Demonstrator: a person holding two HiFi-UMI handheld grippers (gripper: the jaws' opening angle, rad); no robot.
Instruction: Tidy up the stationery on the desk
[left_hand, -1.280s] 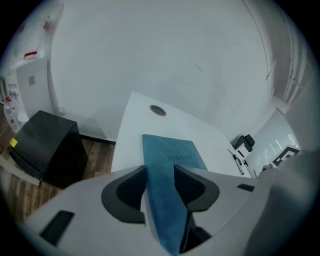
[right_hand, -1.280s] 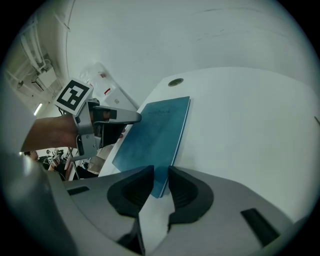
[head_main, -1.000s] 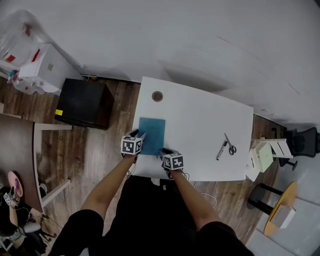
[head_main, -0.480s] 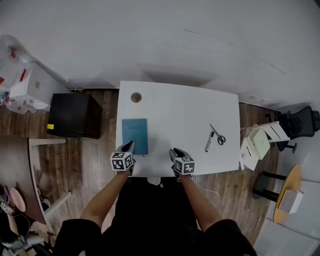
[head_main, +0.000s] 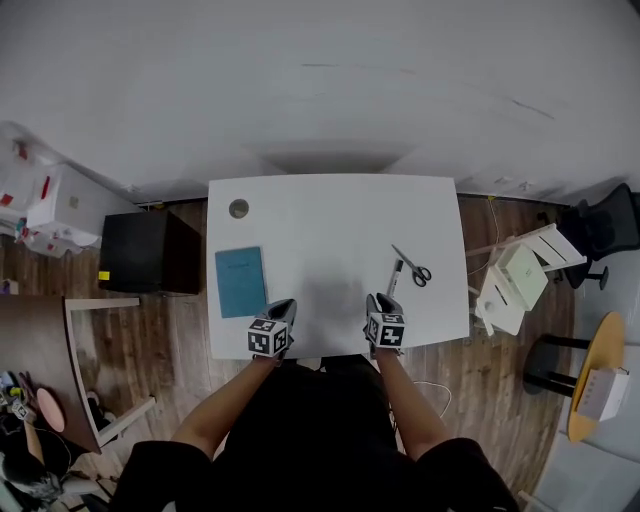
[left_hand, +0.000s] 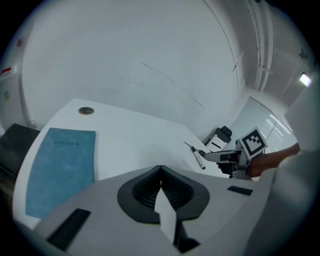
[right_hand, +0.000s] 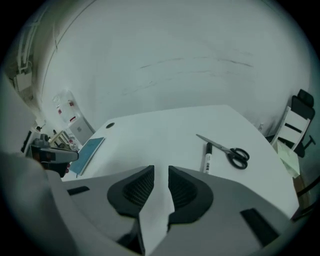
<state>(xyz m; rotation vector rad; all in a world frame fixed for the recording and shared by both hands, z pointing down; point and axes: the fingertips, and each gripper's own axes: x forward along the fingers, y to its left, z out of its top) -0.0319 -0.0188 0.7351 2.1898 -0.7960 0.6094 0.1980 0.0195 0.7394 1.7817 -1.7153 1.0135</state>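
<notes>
At the desk (head_main: 330, 215) near edge, left tongs (head_main: 285, 305) have just been closing, now pressed together, empty; right tongs (head_main: 376, 300) slightly spread, empty. Notebook (head_main: 241, 281) lies left, marker (head_main: 394, 277) beside scissors (head_main: 413, 268) right.

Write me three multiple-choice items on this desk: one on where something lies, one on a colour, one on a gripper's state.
1. In the head view, the notebook lies on the desk's:
A. left side
B. right side
C. far right corner

2. The handles of the scissors are:
A. red
B. black
C. yellow

3. The right gripper is:
A. shut on the scissors
B. shut on the notebook
C. open and empty

Key: 1 A, it lies by the desk's left edge; 2 B, both loops look black; 3 C, the right gripper view shows a gap between the jaws with nothing in it.
</notes>
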